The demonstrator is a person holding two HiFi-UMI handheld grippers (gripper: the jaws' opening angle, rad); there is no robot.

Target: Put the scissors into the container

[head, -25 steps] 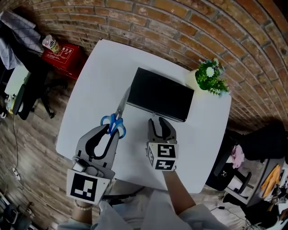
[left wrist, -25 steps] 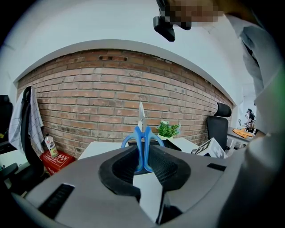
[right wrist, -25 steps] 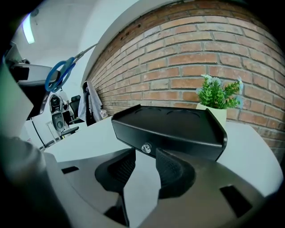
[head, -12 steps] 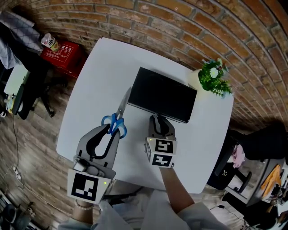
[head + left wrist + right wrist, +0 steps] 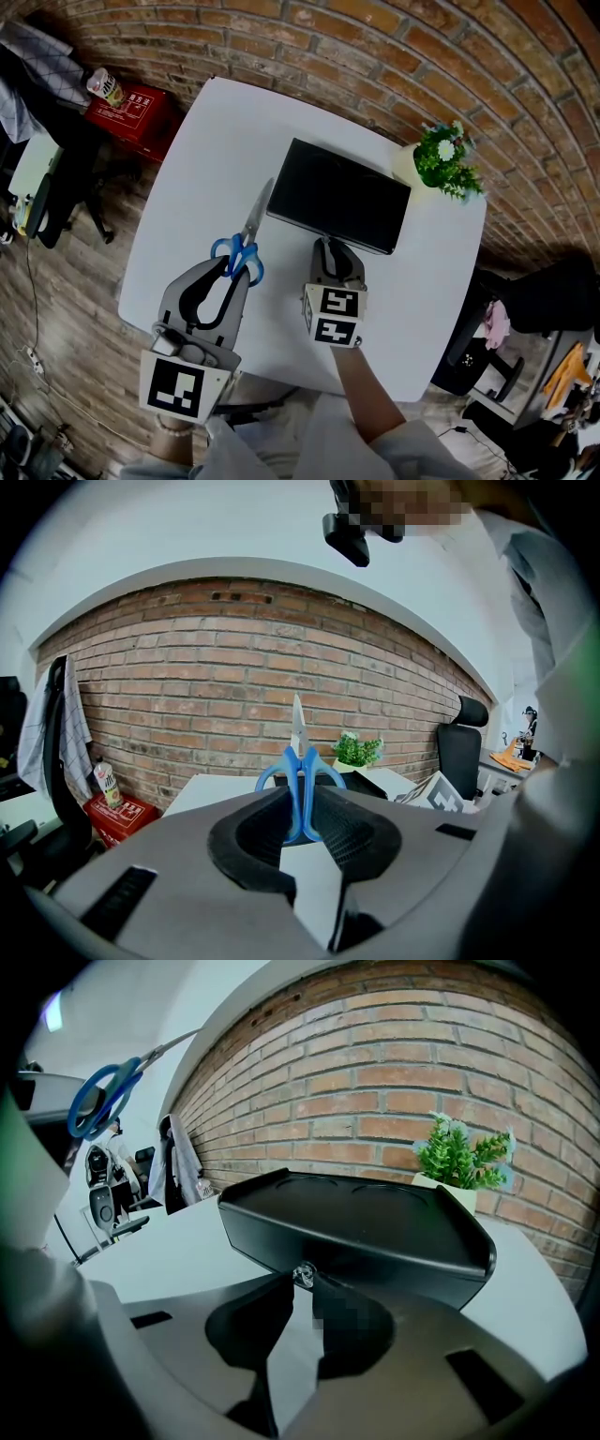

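- Scissors [image 5: 246,239]: blue handles and bright blades that lie closed. They are held clear of the white table [image 5: 202,141], just left of the container's near-left corner. The tips point away from the person, towards the container's left side, and no part of them is inside it yet.
- Left gripper [image 5: 232,274]: its jaws are pressed onto the two blue handle shanks, just below the finger loops. Seen along the jaws, the blades rise straight ahead.
- Container [image 5: 337,204]: a shallow black box, open on top and empty, standing mid-table with a potted plant [image 5: 442,161] beyond its far-right corner.
- Right gripper [image 5: 330,248]: its jaws are drawn together on a small shiny knob [image 5: 303,1274] on the container's near wall, apparently to steady the box.
- Handling, as judged: the scissors look light and rigid.
  - The plastic handles give the pads more bite than the slick steel blades would.
  - The shanks near the pivot are the sound place to hold, since a grip there stops the blades swinging apart.
  - The pointed tips could catch on the rim, so they should go over the low wall first.
  - Laying the scissors flat would suit them better than dropping them.
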